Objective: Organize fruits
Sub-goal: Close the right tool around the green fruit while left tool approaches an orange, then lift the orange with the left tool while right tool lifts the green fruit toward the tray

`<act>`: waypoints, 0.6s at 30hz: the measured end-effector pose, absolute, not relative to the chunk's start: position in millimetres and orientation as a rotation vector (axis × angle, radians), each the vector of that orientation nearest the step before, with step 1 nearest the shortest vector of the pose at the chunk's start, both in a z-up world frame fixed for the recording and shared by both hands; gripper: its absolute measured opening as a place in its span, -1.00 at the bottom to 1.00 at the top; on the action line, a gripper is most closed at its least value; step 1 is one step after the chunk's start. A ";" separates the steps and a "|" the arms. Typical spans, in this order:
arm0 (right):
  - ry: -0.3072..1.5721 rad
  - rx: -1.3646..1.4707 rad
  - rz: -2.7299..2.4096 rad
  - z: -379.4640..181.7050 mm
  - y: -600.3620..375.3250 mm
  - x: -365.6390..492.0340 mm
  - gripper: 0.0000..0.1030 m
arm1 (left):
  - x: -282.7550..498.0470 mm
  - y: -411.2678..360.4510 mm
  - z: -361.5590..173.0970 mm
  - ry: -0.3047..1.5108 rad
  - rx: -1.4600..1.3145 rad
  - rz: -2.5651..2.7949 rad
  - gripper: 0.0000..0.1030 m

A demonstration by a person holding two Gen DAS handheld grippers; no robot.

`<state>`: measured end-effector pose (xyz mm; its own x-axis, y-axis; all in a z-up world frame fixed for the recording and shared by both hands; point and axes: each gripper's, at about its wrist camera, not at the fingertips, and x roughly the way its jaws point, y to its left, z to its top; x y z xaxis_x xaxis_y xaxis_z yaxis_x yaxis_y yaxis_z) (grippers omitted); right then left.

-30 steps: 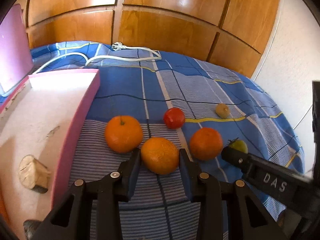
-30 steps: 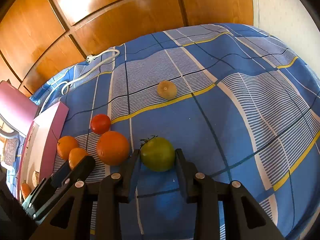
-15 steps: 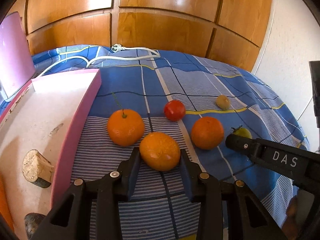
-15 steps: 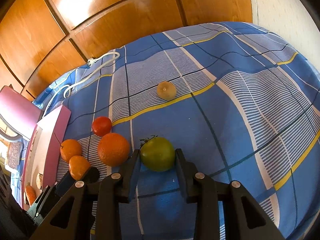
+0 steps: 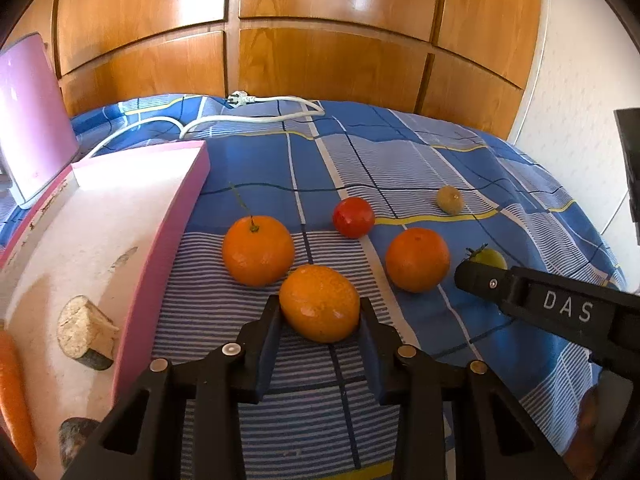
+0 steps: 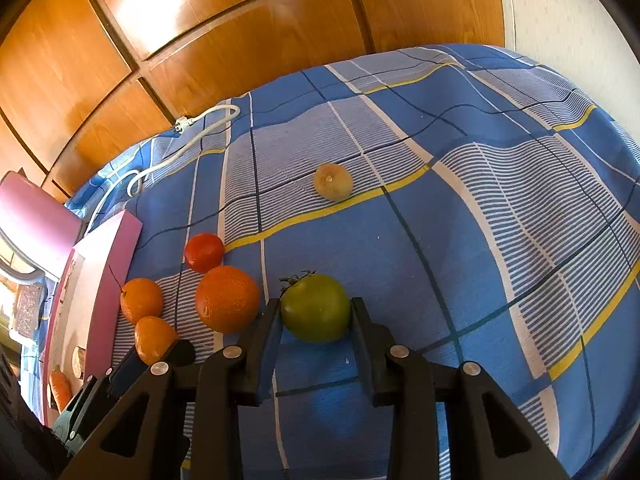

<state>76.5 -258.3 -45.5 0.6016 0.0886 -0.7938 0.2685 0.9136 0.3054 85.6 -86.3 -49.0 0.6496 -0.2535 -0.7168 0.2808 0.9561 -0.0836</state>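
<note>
Orange (image 5: 319,303) pinched in closing left hand-held gripper (image 5: 320,320), blue plaid bedspread (image 5: 420,160)

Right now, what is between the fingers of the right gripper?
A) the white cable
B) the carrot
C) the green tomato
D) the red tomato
C: in the right wrist view the green tomato sits between the right gripper fingers, which touch both its sides, while the red tomato lies apart on the blue bedspread.
</note>
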 end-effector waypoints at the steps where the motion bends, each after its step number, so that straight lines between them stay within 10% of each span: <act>1: 0.926 0.421 -0.107 -45.6 -258.7 76.3 -0.35 | 83.9 -85.8 -48.4 0.805 0.039 -0.294 -0.29; 18: 0.870 0.402 -0.100 -34.8 -255.3 69.1 -0.35 | 57.3 -62.8 -23.3 0.699 -0.011 -0.204 -0.30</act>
<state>69.1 -255.3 -34.8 0.6450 0.0764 -0.7604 0.2476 0.9204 0.3025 57.3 -62.8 -23.3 0.7466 -0.1898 -0.6376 0.1825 0.9801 -0.0781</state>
